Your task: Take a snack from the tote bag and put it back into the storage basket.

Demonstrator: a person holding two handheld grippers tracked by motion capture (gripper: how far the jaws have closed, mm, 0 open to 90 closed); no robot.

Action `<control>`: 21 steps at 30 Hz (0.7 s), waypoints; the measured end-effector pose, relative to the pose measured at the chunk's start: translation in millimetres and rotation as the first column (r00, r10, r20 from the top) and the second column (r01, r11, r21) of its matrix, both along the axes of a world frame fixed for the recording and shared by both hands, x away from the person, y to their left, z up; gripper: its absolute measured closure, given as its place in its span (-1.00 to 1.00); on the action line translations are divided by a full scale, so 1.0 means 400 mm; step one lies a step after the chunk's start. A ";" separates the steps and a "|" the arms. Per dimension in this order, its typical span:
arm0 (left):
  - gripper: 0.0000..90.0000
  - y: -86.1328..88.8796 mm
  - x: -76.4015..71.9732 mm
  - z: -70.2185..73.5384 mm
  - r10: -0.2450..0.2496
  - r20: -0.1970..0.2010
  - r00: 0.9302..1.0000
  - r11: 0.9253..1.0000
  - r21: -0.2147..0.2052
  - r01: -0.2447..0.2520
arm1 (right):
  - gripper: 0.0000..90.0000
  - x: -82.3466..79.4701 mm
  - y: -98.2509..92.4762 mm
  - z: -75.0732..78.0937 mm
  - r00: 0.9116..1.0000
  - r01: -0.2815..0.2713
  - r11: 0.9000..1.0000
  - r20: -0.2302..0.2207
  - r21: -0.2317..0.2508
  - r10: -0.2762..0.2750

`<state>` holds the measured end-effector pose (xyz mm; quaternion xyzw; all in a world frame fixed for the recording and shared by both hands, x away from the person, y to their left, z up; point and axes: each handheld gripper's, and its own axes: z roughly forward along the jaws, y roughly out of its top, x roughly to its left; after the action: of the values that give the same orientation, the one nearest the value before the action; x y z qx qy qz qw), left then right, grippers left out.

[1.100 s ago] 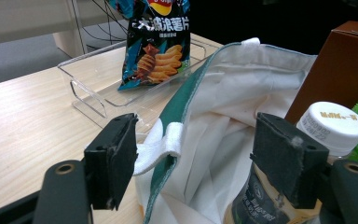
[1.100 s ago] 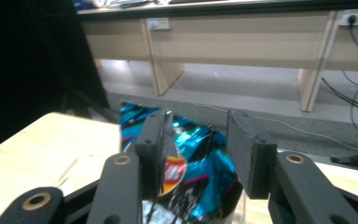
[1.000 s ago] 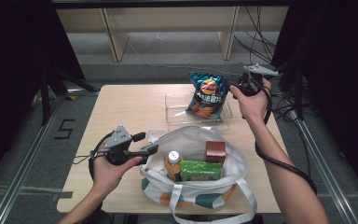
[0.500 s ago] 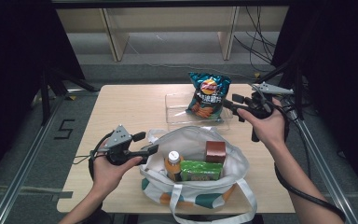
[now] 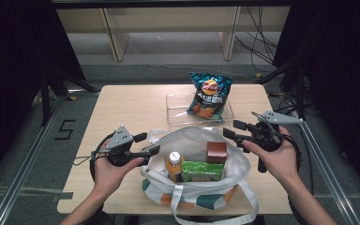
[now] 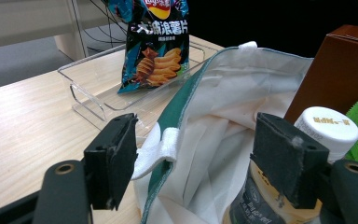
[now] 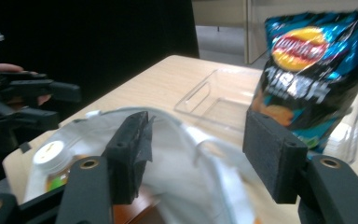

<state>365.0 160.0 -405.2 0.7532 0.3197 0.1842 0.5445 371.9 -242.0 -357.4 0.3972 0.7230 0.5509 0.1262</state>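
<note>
Two grippers work the tote bag (image 5: 197,187) at the worktop's near edge: your left gripper (image 5: 151,144) brackets its rim with wide fingers, so bring the right gripper (image 5: 231,129), fingers just opened and empty, squarely over the brown box (image 5: 216,152).

I am working in what looks like a lab recording bay: a light wooden table (image 5: 122,101) stands on grey carpet between metal floor rails (image 5: 21,180), with black curtains (image 5: 14,51) on both sides, bundles of cables (image 5: 262,44) on the floor behind, and a "5" marked in tape (image 5: 64,130) on the carpet.
</note>
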 end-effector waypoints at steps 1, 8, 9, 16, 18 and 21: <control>-0.34 0.000 0.000 0.000 -0.001 0.002 1.000 1.000 0.001 0.001 | -0.14 -0.007 0.003 -0.005 1.000 -0.010 1.000 0.003 0.000 0.010; -0.34 0.002 -0.002 0.001 0.005 -0.002 1.000 1.000 -0.003 -0.005 | -0.27 -0.070 0.045 -0.018 1.000 0.005 1.000 0.007 -0.012 -0.005; -0.34 0.002 -0.002 0.002 0.005 -0.003 1.000 1.000 -0.002 -0.005 | -0.29 -0.079 0.053 -0.018 1.000 0.005 1.000 -0.001 -0.006 -0.005; -0.34 0.000 -0.002 0.002 -0.002 0.001 1.000 1.000 -0.010 0.002 | -0.39 -0.108 0.084 -0.030 1.000 0.030 0.999 0.009 -0.019 -0.030; -0.34 0.002 -0.002 0.003 0.002 0.000 1.000 1.000 -0.004 -0.002 | -0.45 -0.113 0.091 -0.035 0.999 0.036 0.999 0.006 -0.029 -0.036; -0.34 0.001 -0.001 0.002 0.003 -0.002 1.000 1.000 -0.005 -0.003 | -0.50 -0.122 0.100 -0.040 0.999 0.047 0.998 0.000 -0.035 -0.047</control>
<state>364.5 160.4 -404.5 0.7517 0.3217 0.1837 0.5457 323.0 -202.1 -373.5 0.4121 0.7232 0.5347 0.1458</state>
